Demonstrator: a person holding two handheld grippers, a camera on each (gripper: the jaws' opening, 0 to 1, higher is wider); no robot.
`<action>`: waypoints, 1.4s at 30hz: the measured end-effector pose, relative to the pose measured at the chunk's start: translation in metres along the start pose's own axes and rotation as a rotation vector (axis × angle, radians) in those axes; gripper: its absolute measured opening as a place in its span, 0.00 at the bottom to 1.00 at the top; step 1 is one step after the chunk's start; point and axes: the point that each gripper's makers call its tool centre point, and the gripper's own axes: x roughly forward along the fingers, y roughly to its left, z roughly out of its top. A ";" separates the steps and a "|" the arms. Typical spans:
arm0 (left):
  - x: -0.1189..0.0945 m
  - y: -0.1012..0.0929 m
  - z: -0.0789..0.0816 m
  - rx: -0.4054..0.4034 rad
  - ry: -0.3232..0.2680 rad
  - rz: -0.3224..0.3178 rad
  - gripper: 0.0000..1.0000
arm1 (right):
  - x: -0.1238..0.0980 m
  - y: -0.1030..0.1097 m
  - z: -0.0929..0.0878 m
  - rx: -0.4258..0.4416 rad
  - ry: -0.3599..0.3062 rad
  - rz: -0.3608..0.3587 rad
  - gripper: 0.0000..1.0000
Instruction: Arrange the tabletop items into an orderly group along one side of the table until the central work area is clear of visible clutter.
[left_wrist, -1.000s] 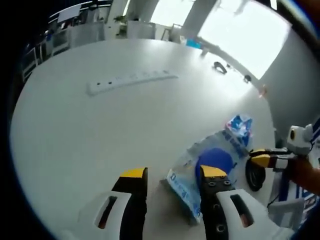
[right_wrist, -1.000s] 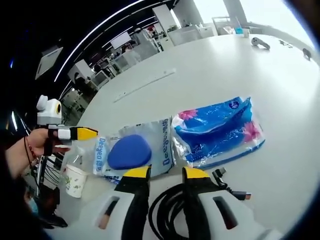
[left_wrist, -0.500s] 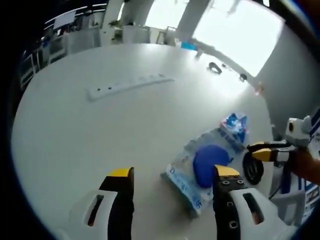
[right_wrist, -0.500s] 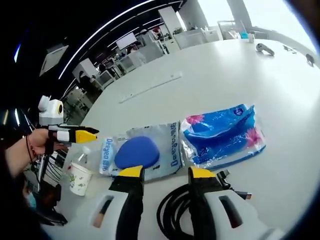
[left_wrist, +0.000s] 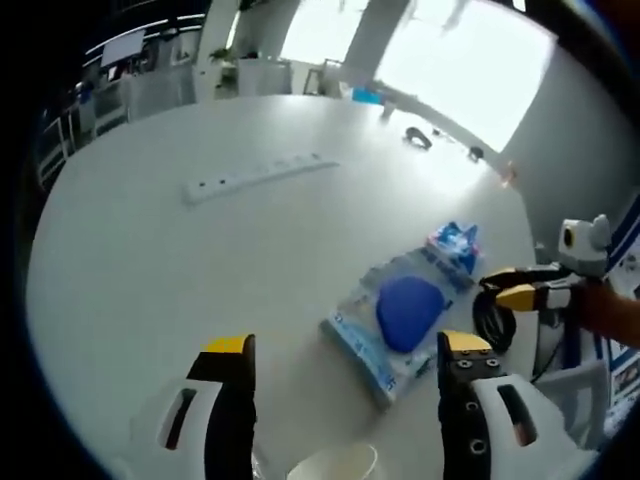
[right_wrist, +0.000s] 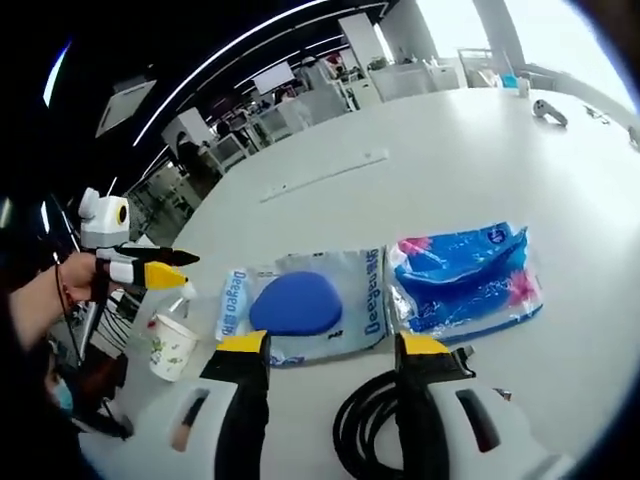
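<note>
Two tongs are spread wide and pinch nothing. In the left gripper view, your left tongs (left_wrist: 345, 350) hang over the white table (left_wrist: 180, 260). A clear bag with a blue pad (left_wrist: 398, 318) lies just ahead, near the right jaw. A paper cup (left_wrist: 335, 465) rim peeks up between the jaws at the bottom. A long power strip (left_wrist: 258, 173) lies far ahead. In the right gripper view, your right tongs (right_wrist: 332, 348) hang over a black cable coil (right_wrist: 375, 435). The blue pad bag (right_wrist: 300, 305) sits just past the jaws. The blue tissue pack (right_wrist: 465, 278) touches its right side. The cup (right_wrist: 172, 345) stands to the left.
</note>
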 end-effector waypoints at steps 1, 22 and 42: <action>-0.002 -0.001 0.000 0.001 -0.002 -0.001 0.73 | 0.000 0.001 0.001 -0.001 -0.001 0.005 0.51; -0.056 -0.006 -0.025 0.014 -0.023 -0.001 0.85 | -0.005 0.030 0.009 -0.069 0.009 0.089 0.57; -0.115 -0.008 -0.074 -0.052 -0.067 0.054 0.85 | -0.006 0.068 0.006 -0.147 0.042 0.188 0.58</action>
